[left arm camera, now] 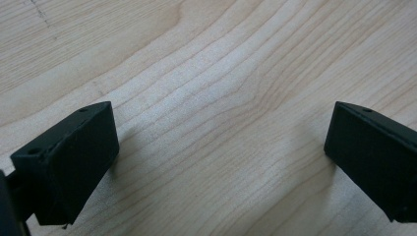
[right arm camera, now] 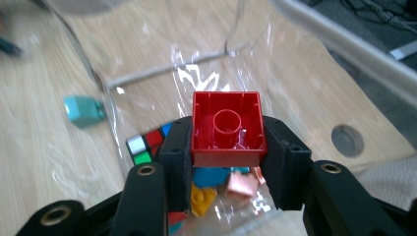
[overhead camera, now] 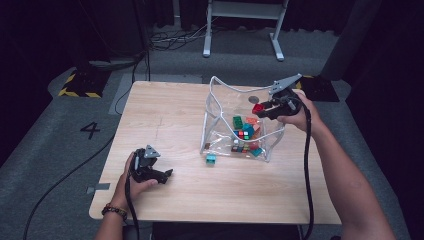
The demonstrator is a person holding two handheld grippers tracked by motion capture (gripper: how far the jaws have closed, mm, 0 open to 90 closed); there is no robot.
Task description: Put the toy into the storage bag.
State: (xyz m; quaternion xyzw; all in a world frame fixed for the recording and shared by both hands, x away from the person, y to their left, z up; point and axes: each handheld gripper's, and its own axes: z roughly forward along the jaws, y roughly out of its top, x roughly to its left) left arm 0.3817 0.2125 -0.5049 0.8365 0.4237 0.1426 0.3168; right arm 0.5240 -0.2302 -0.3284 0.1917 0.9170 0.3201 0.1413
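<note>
My right gripper (right arm camera: 227, 142) is shut on a red brick (right arm camera: 227, 129), whose hollow underside faces the camera. In the high view that gripper (overhead camera: 264, 108) holds the red brick (overhead camera: 258, 107) over the open top of a clear plastic bag (overhead camera: 216, 131) on the table. Inside the bag lie several bricks (overhead camera: 245, 134): green, blue, red, orange and multicoloured. A teal brick (overhead camera: 211, 159) lies on the table just outside the bag's front left corner. My left gripper (overhead camera: 161, 176) rests on the table near the front left, open, with bare wood between its fingers (left arm camera: 74, 157).
The wooden table (overhead camera: 165, 115) has rounded corners. A round grey hole (overhead camera: 253, 99) sits in the tabletop behind the bag. Cables trail from both grippers across the floor. A white stand's legs (overhead camera: 240, 30) are beyond the table's far edge.
</note>
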